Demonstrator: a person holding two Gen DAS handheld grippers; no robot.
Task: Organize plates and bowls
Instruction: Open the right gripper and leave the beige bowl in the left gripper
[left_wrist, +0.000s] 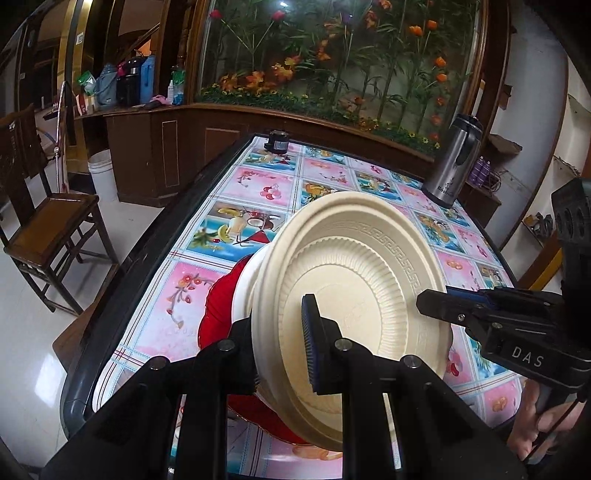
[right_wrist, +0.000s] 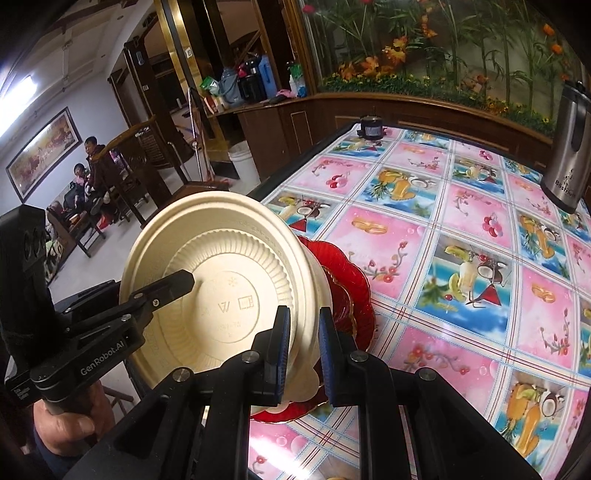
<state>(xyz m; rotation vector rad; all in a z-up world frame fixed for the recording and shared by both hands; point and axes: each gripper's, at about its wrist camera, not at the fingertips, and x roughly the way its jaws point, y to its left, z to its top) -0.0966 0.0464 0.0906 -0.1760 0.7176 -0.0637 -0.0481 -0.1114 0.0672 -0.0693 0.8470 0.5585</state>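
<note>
A stack of cream bowls (left_wrist: 354, 280) stands on edge over a red plate (left_wrist: 218, 317) on the table. My left gripper (left_wrist: 284, 347) is shut on the rim of the outer cream bowl, one finger (left_wrist: 314, 347) inside it, the other behind the rim. In the right wrist view the same bowls (right_wrist: 221, 280) show their underside, with the red plate (right_wrist: 351, 295) behind. My right gripper (right_wrist: 301, 347) is shut on the rims of the cream bowls. Each gripper shows in the other's view: the right one (left_wrist: 443, 302), the left one (right_wrist: 177, 284).
The table wears a pink and blue fruit-print cloth (right_wrist: 443, 258). A steel thermos (left_wrist: 452, 162) stands at the far right and a small black jar (left_wrist: 277, 142) at the far edge. A wooden chair (left_wrist: 48, 229) and white bucket (left_wrist: 101, 173) stand left of the table.
</note>
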